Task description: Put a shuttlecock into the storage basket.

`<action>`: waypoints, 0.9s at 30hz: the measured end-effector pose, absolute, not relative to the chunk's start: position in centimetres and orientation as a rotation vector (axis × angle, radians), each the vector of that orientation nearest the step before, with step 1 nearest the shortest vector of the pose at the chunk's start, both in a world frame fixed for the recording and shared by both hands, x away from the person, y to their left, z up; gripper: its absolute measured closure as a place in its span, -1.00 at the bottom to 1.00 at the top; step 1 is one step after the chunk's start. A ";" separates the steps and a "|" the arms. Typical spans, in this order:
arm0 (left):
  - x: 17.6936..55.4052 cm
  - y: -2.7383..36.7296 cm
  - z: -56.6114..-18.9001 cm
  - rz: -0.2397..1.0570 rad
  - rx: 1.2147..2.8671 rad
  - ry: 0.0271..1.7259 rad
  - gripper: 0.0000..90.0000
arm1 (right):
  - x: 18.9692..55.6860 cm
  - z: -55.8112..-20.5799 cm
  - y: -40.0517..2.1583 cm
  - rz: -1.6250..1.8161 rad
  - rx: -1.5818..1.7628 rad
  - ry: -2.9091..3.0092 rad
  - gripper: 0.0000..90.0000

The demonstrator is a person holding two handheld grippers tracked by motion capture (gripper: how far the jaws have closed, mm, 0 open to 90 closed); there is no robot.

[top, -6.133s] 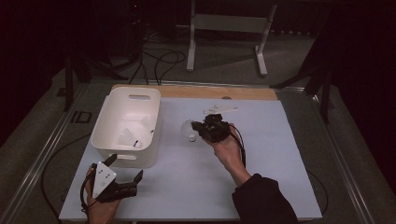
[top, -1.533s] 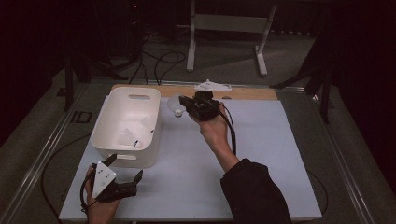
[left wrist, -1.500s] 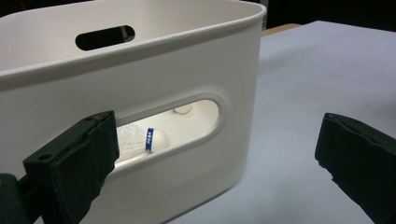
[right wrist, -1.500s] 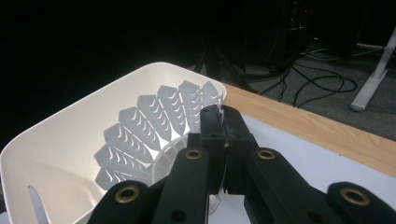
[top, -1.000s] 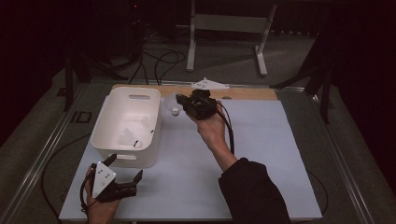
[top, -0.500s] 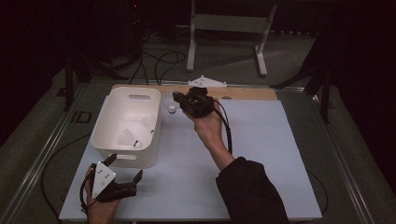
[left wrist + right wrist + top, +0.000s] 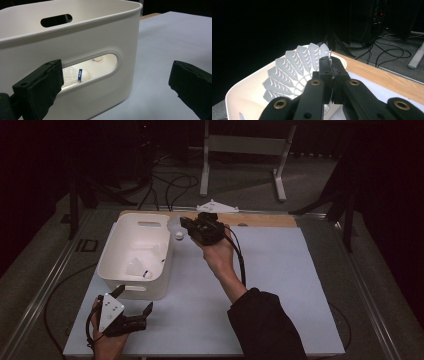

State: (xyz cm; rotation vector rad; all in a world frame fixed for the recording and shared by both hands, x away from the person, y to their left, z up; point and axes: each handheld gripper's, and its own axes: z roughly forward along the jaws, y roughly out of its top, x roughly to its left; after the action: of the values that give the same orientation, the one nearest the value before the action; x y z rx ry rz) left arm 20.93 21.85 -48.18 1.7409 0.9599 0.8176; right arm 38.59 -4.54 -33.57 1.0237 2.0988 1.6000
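Observation:
A white plastic bin [image 7: 131, 292] stands on the left of the table. My right gripper [image 7: 187, 226] hangs just off its far right corner, shut on the thin skirt of a white shuttlecock [image 7: 176, 231]. In the right gripper view the jaws [image 7: 332, 67] pinch the skirt's edge, and the lattice skirt [image 7: 292, 72] fans out over the bin's rim [image 7: 239, 87]. My left gripper [image 7: 133, 299] rests at the near left, open and empty, facing the bin's near wall [image 7: 75, 32]. Through the handle slot a shuttlecock [image 7: 75, 75] lies inside the bin.
A pale mat [image 7: 290, 280] covers the table, with open room to the right of the bin. A wooden strip [image 7: 270, 220] runs along the far edge, with a white three-cornered plate [image 7: 217, 207] on it. Stand legs [image 7: 240, 145] and cables lie on the floor beyond.
My right hand has carried the shuttlecock from the middle of the table leftward and away, up to the bin's far right corner. The left gripper has stayed put.

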 end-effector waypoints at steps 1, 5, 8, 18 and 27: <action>20.9 21.9 -48.2 0.818 1.742 0.960 -1.00 | 38.6 -33.5 -4.5 1.600 1.023 2.101 1.00; 20.9 21.8 -48.2 0.817 1.740 0.960 -1.00 | 38.6 -33.5 -4.3 1.611 1.020 2.100 1.00; 20.9 21.9 -48.2 0.817 1.739 0.960 -1.00 | 38.6 -33.4 -4.0 1.615 1.019 2.100 1.00; 20.9 21.9 -48.2 0.816 1.741 0.960 -1.00 | 38.7 -33.3 -3.2 1.624 1.004 2.104 1.00; 20.9 21.9 -48.2 0.816 1.735 0.958 -1.00 | 38.7 -33.3 -2.5 1.627 1.000 2.113 1.00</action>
State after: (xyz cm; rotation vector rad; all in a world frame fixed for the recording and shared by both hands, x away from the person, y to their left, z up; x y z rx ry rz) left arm 20.89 21.91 -48.16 1.7354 0.9577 0.8158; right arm 38.68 -2.52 -33.34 1.0003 2.1131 1.6269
